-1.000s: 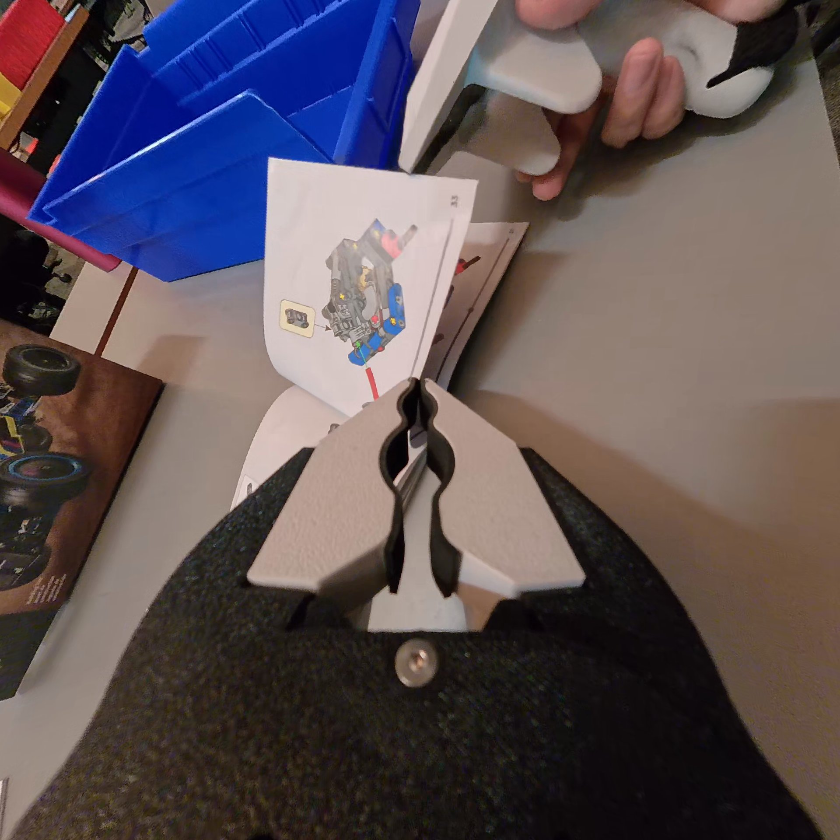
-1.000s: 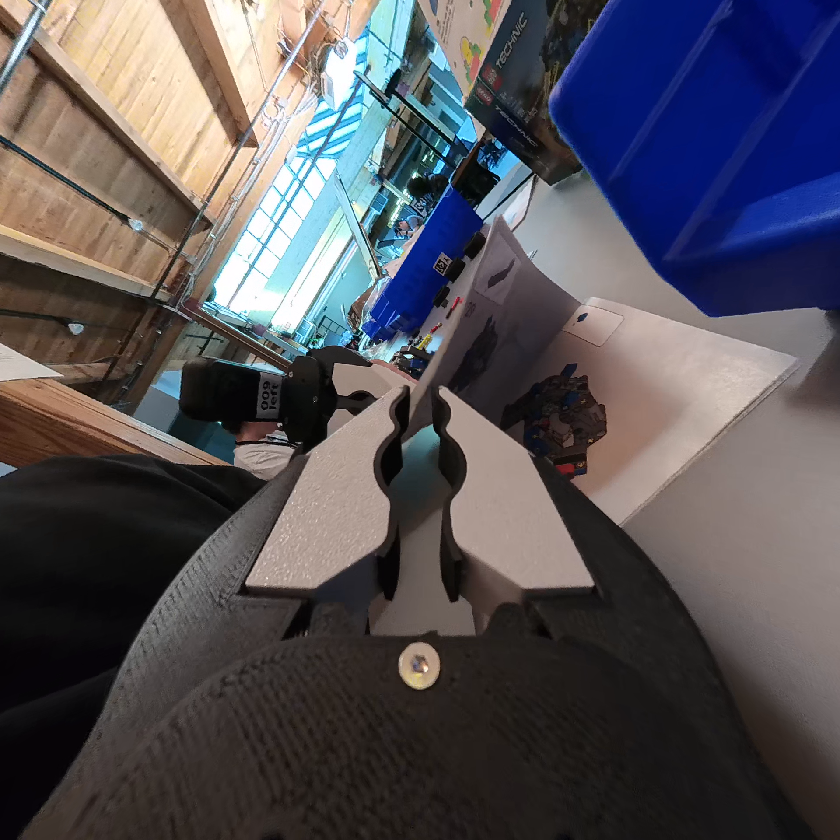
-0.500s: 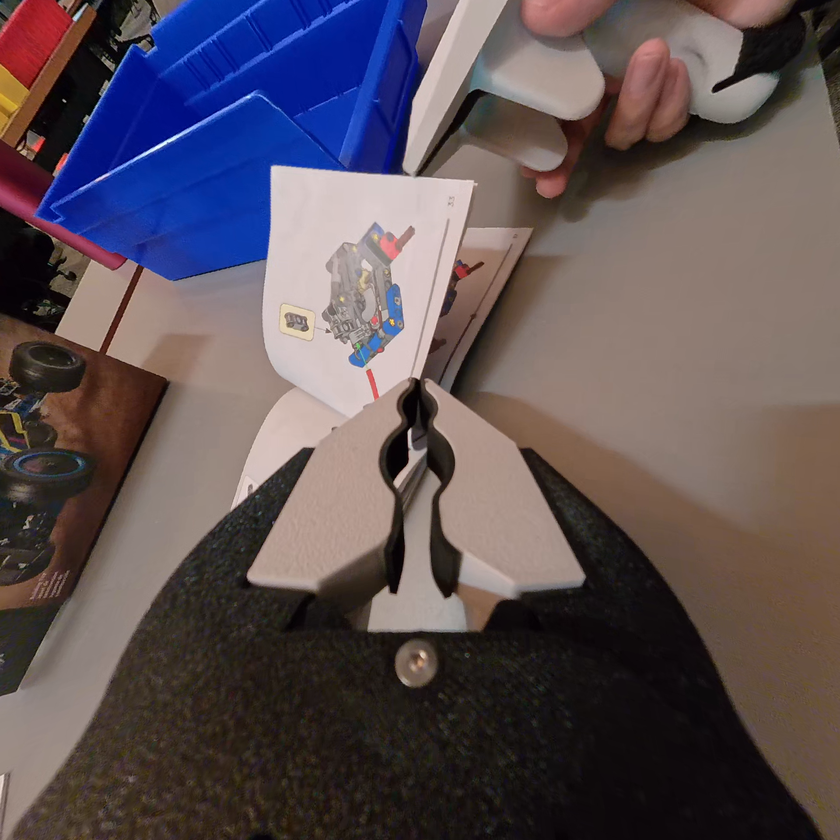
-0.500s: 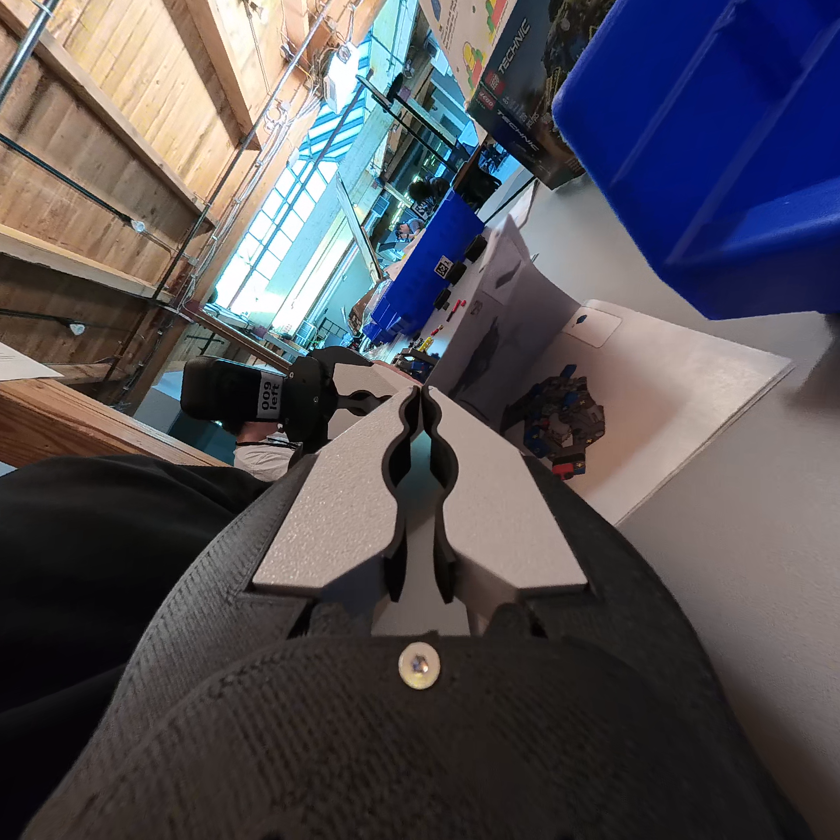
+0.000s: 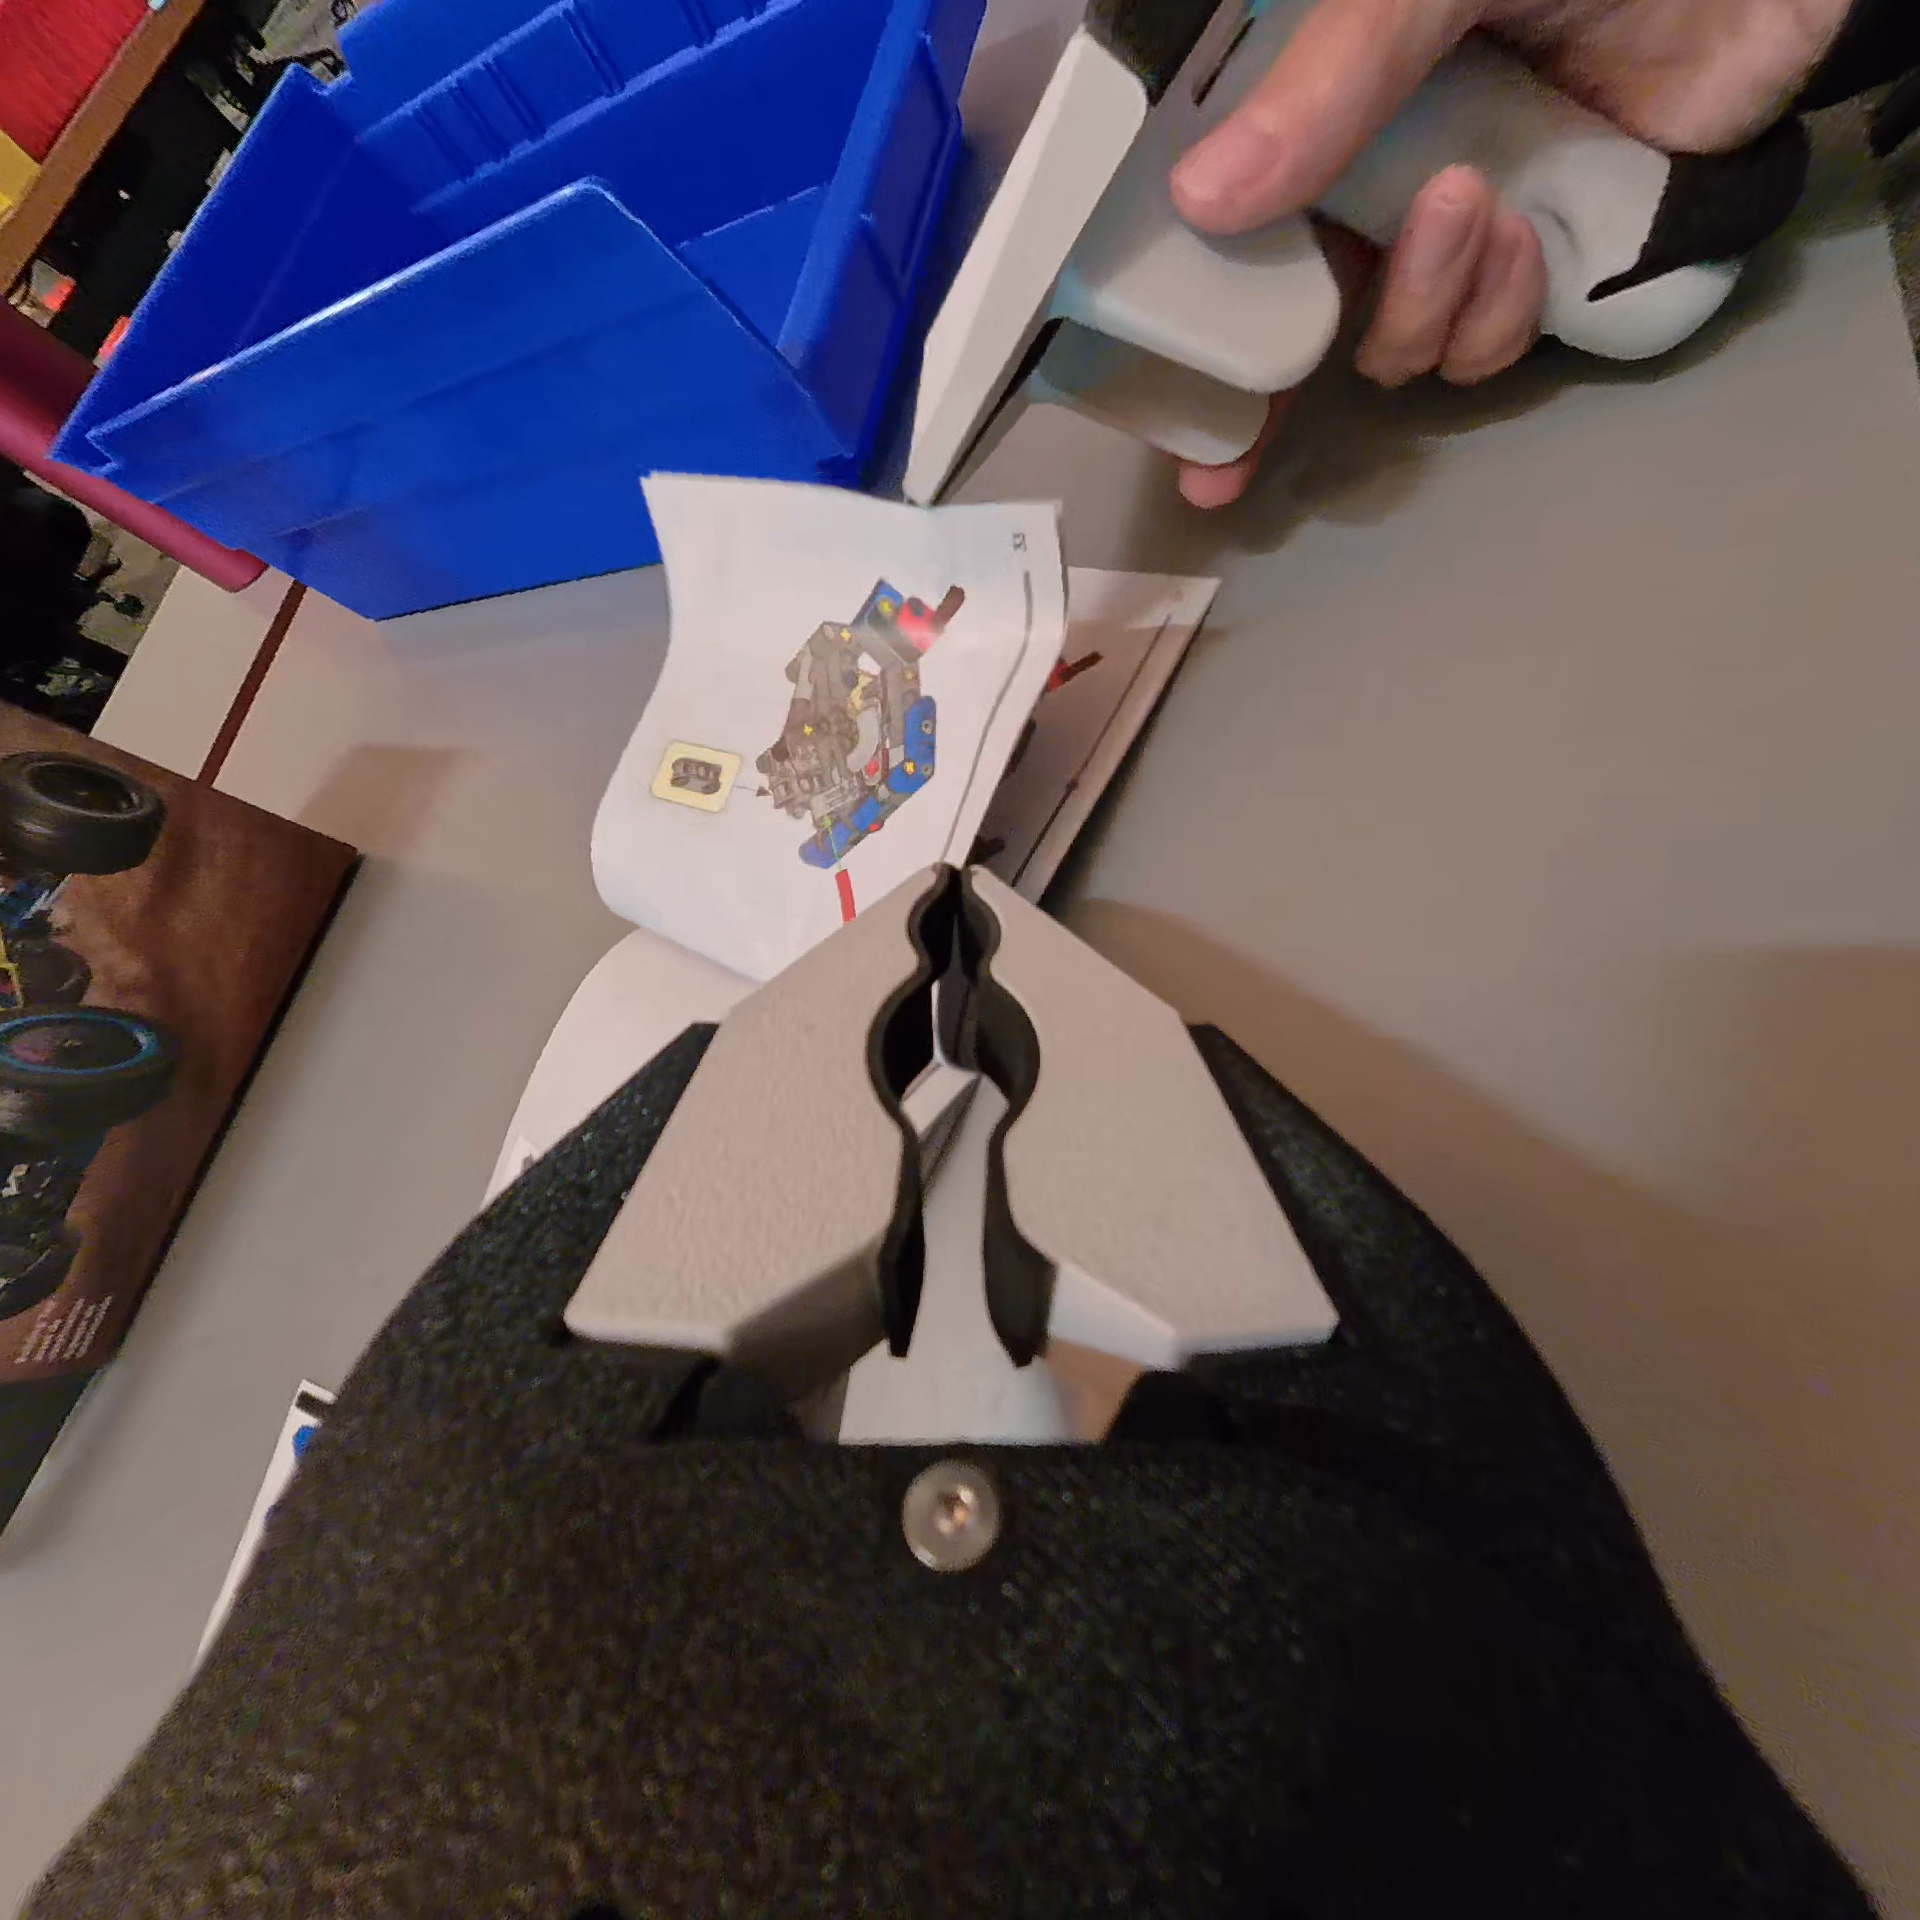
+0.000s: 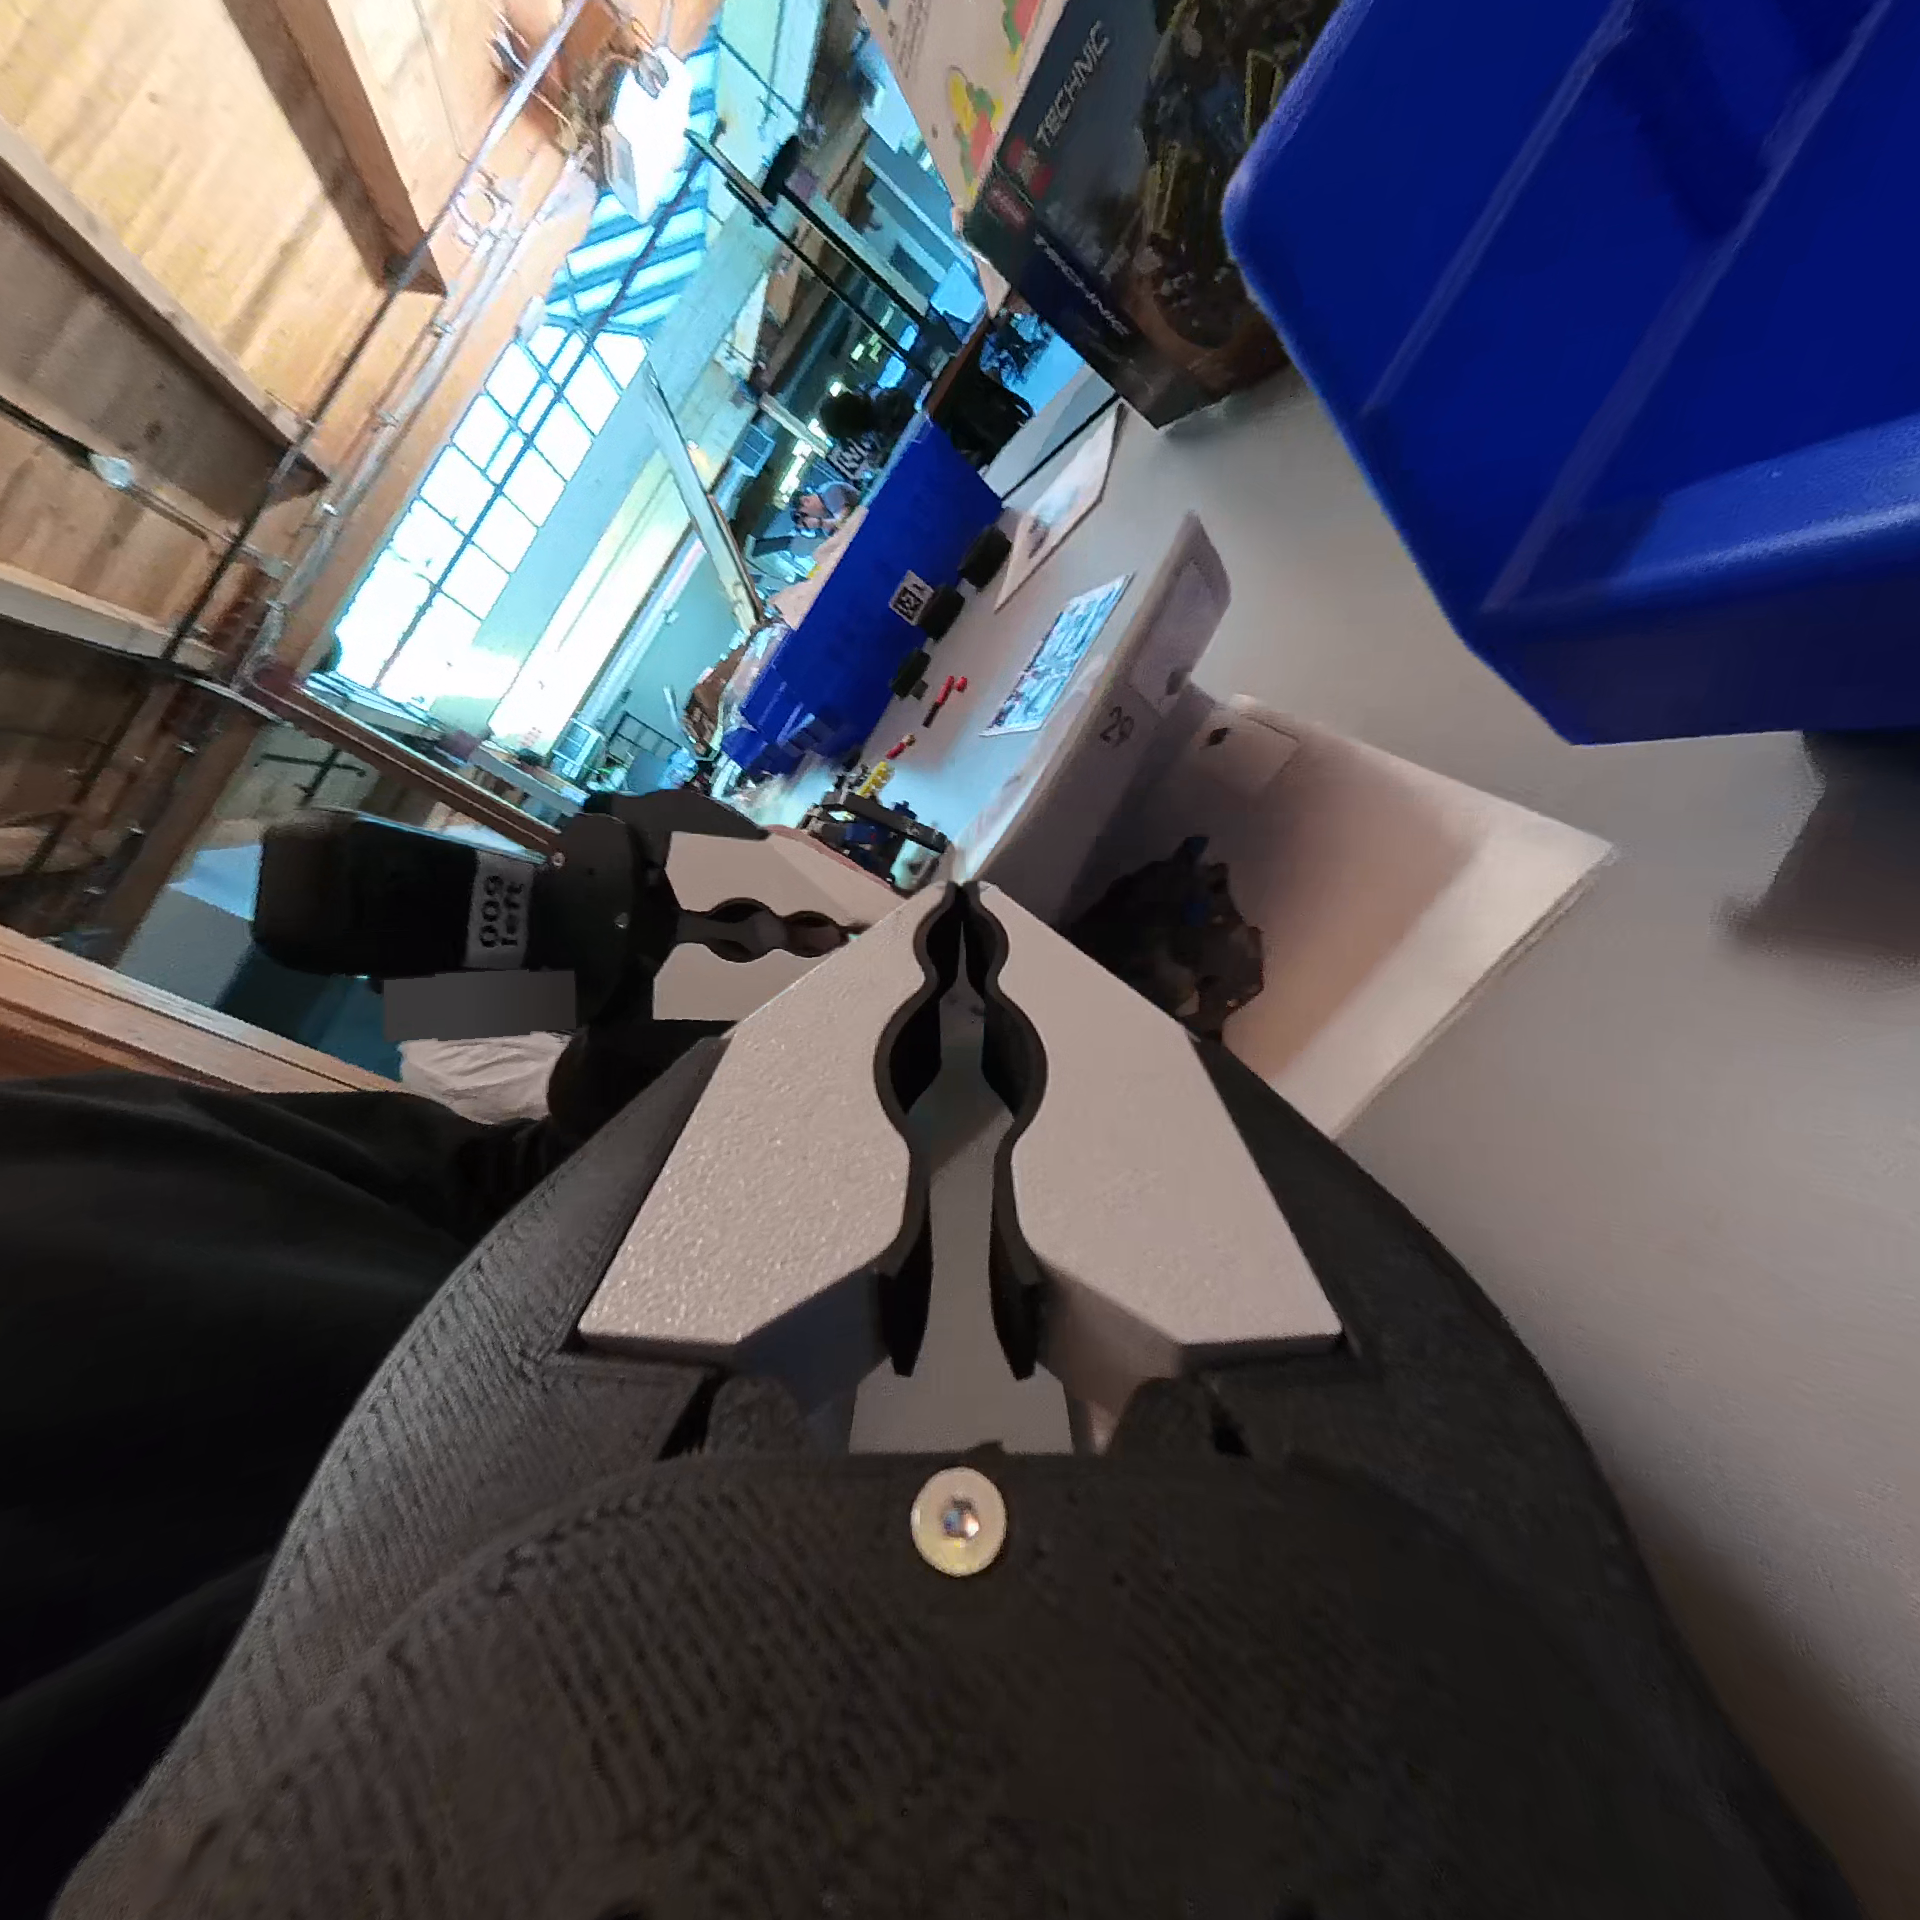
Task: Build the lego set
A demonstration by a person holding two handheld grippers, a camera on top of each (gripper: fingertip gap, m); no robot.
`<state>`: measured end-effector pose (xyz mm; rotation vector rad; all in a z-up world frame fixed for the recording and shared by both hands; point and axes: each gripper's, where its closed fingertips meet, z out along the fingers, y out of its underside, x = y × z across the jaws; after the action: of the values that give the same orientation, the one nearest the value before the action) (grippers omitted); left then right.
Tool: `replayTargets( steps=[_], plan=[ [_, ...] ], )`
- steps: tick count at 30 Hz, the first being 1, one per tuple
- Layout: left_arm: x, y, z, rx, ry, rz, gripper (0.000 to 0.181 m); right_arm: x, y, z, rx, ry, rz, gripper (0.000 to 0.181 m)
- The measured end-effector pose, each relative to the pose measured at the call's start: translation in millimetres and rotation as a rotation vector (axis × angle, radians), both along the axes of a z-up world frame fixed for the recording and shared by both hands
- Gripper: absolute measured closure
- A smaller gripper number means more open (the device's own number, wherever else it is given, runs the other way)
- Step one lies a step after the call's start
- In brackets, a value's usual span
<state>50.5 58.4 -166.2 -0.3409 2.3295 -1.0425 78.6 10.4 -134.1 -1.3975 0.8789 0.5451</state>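
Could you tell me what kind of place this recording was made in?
Probably a shared workshop or makerspace. The right wrist view shows a timber wall, large windows and further tables with blue bins; nearby, a blue bin and an instruction booklet lie on a grey table.

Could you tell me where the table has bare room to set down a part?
The grey table is bare right of the instruction booklet, below the hand. It is crowded to the left: blue bins behind the booklet and the set's box at the edge.

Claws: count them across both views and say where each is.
2. The left claw is shut on a lifted booklet page; the right claw, shut, points toward that page, beside the blue bin. None seems hidden.
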Motion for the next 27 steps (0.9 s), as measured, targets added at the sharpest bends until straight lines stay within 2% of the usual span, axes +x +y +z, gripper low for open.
replayTargets(
  steps=[6, 9, 17, 27],
  plan=[
    [-4.0, 1.6, -9.7, 0.008, 0.07, -0.011, 0.181, -2.3, 10.1, -7.6, -0.096, -0.07, 0.007, 0.181],
    [-9.0, -2.6, -5.8, -0.035, 0.12, -0.027, 0.168, -4.7, 15.1, -8.0, -0.105, -0.076, 0.024, 0.181],
    [1.7, -18.8, -0.3, -0.11, 0.167, -0.016, 0.172, -1.2, 17.5, -28.4, -0.237, -0.026, 0.004, 0.181],
    [4.5, -23.9, 1.2, -0.298, 0.406, 0.002, 0.177, -2.6, 17.1, -26.8, -0.219, -0.02, 0.015, 0.181]
  ],
)
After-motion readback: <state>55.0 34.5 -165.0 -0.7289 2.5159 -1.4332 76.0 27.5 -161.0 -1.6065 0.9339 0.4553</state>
